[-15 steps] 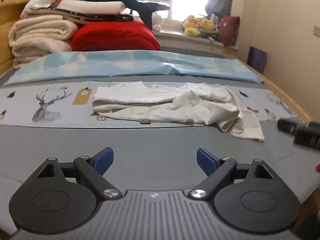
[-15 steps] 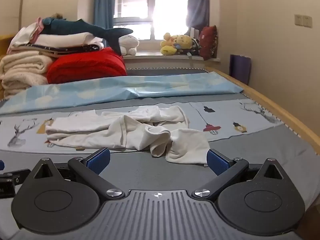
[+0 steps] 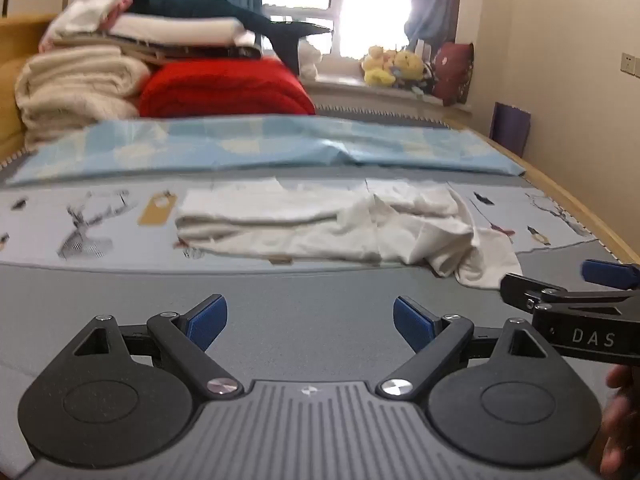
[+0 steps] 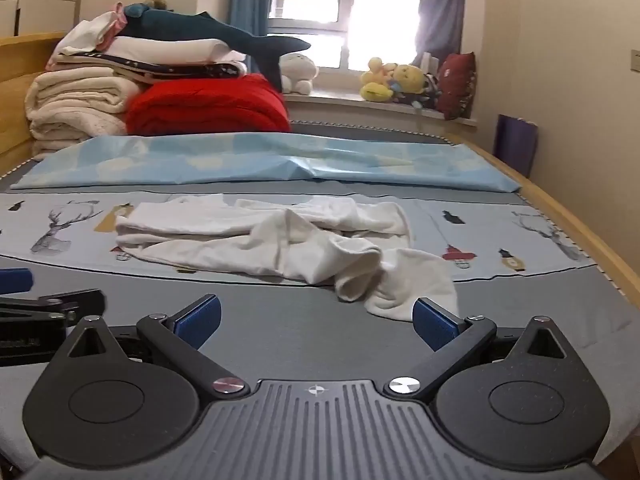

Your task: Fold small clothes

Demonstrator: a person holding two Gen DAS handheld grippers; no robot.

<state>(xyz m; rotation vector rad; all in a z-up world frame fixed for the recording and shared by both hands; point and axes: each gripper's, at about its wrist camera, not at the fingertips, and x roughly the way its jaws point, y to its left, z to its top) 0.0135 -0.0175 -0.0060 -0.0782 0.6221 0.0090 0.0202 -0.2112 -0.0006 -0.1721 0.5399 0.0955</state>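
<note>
Both tongs, left [image 3: 310, 322] and right [image 4: 316, 318], released, have advanced toward the garment [image 4: 280, 244]; grasping probably comes next.

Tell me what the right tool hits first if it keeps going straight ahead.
Likely the crumpled near end of the white garment. The right tool is open, with bare grey bed cover between its fingers; depth is uncertain.

bed [image 4: 280, 344] | white garment [image 4: 280, 240], blue sheet [image 4: 260, 160], folded bedding, apparently blankets [image 4: 80, 104]
</note>
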